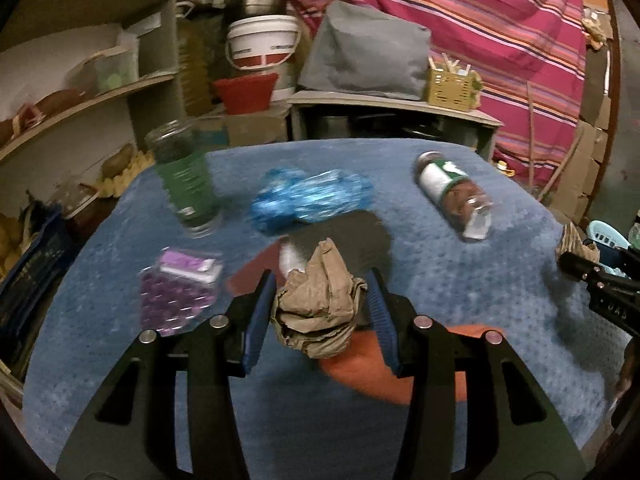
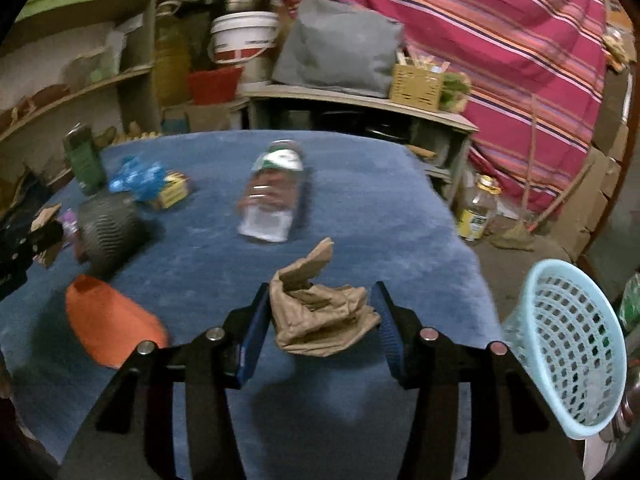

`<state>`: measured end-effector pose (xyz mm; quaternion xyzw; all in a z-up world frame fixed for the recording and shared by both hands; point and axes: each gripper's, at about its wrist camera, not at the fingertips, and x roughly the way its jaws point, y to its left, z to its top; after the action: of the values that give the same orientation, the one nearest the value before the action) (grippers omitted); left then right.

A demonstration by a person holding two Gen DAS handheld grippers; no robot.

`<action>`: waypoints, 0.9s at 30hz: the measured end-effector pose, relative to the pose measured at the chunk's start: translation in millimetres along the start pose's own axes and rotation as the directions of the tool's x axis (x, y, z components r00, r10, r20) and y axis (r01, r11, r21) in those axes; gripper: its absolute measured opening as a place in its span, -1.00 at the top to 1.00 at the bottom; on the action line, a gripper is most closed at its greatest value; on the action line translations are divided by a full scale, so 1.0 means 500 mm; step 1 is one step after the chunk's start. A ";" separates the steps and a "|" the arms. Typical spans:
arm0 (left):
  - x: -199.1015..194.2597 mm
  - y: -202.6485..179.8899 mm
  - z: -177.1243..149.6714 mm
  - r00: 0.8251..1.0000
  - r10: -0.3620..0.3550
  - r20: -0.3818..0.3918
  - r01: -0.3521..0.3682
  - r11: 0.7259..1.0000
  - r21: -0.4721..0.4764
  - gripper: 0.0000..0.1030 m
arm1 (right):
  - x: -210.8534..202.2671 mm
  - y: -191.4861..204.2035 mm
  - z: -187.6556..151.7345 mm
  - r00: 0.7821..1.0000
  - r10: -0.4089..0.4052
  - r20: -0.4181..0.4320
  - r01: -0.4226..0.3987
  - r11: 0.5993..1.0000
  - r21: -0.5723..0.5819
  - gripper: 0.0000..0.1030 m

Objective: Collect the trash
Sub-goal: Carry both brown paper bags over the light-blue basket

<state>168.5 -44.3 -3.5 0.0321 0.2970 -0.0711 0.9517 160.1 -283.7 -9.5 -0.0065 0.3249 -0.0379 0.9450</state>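
My left gripper (image 1: pixel 320 308) is shut on a crumpled brown paper ball (image 1: pixel 320 312) and holds it above the blue table cover (image 1: pixel 460 280). My right gripper (image 2: pixel 320 316) is shut on another crumpled brown paper (image 2: pixel 320 316), also above the table (image 2: pixel 360 220). A light blue perforated basket (image 2: pixel 568 344) stands off the table's right edge, right of my right gripper. The right gripper with its paper shows at the right edge of the left wrist view (image 1: pixel 580 256). The left gripper shows at the left edge of the right wrist view (image 2: pixel 36 236).
On the table lie a plastic bottle (image 1: pixel 456 196), a blue crinkled wrapper (image 1: pixel 308 196), a green-labelled jar (image 1: pixel 184 180), a purple packet (image 1: pixel 180 292), an orange object (image 2: pixel 112 320), a dark ribbed object (image 2: pixel 108 232) and a yellow box (image 2: pixel 172 192). Shelves stand left, a striped cloth behind.
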 end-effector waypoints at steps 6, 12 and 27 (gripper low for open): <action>0.001 -0.094 0.019 0.999 -0.030 0.031 0.029 0.999 0.038 0.12 | -0.021 -0.128 0.001 0.997 -0.069 0.019 0.067 0.994 0.084 0.02; 0.011 -0.189 0.030 0.994 -0.103 0.028 0.102 0.994 0.050 0.12 | -0.043 -0.247 -0.012 0.990 -0.140 0.022 0.134 0.977 0.166 0.02; 0.003 -0.570 0.080 0.940 -0.339 0.035 0.327 0.926 0.189 0.12 | -0.121 -0.545 -0.071 0.947 -0.320 0.000 0.304 0.899 0.315 0.02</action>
<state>147.8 -330.1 23.1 0.0649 0.2585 -0.2595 0.9282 72.5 -550.6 9.6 0.0893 0.2848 -0.2393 0.9239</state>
